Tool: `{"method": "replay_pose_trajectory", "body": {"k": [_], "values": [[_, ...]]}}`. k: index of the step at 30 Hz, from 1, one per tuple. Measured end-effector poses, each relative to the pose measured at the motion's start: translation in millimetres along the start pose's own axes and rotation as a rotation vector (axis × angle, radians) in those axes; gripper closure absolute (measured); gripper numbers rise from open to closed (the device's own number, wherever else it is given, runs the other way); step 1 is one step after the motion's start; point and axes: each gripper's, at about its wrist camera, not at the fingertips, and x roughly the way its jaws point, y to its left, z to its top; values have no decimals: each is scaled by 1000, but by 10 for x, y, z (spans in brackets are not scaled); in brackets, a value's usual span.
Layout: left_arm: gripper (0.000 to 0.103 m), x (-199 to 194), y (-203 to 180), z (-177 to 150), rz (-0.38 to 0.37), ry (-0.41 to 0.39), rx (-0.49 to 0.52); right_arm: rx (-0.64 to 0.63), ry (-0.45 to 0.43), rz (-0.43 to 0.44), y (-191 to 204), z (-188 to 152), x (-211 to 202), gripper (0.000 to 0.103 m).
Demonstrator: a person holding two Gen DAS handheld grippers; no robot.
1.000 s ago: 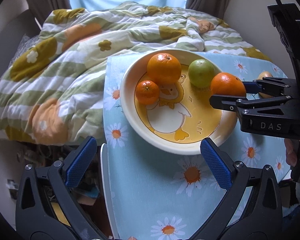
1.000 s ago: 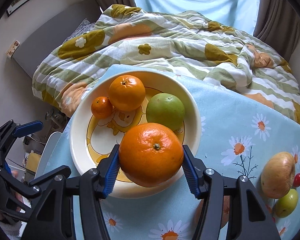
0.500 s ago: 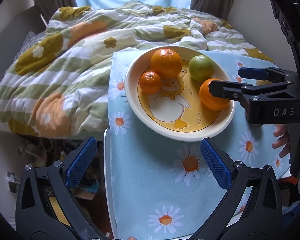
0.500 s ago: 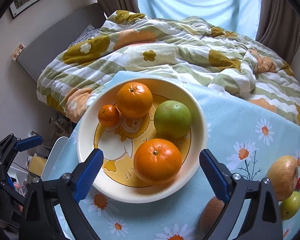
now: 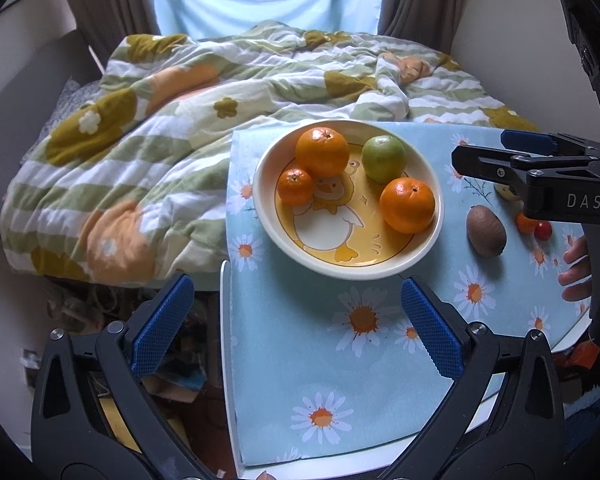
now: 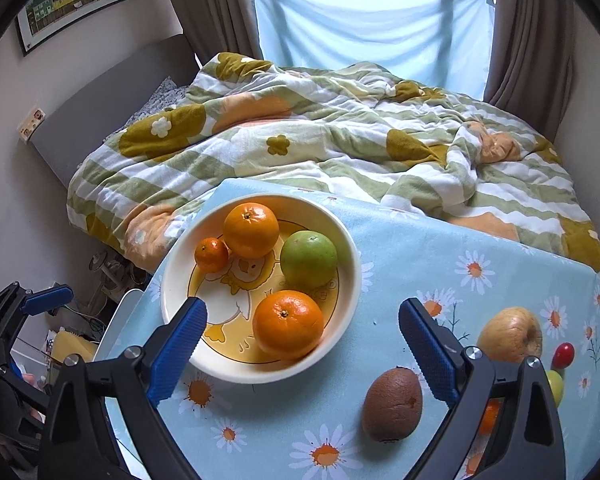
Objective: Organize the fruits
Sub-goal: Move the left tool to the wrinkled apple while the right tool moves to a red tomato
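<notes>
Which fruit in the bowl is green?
The round green fruit at the bowl's far right side. The other three in the bowl are all orange.

- A home bedroom: a bed under a rumpled flower-print quilt fills the middle of the frame.
- Brown curtains flank a window at the top.
- A framed picture hangs at upper left.

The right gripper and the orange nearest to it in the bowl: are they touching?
Apart. In the right wrist view the right gripper is open, and the orange lies in the bowl, clear of both fingers.
</notes>
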Motion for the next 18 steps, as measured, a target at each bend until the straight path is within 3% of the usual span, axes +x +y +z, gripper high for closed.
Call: {"method": "replay_pose_trajectory", "body": {"k": [10, 18], "values": [[0, -302, -137, 54, -12, -60, 44, 93, -14, -74, -331, -153, -590, 7], [0, -335, -258, 140, -103, -82, 69, 169, -33, -199, -621, -387, -998, 7]]}}
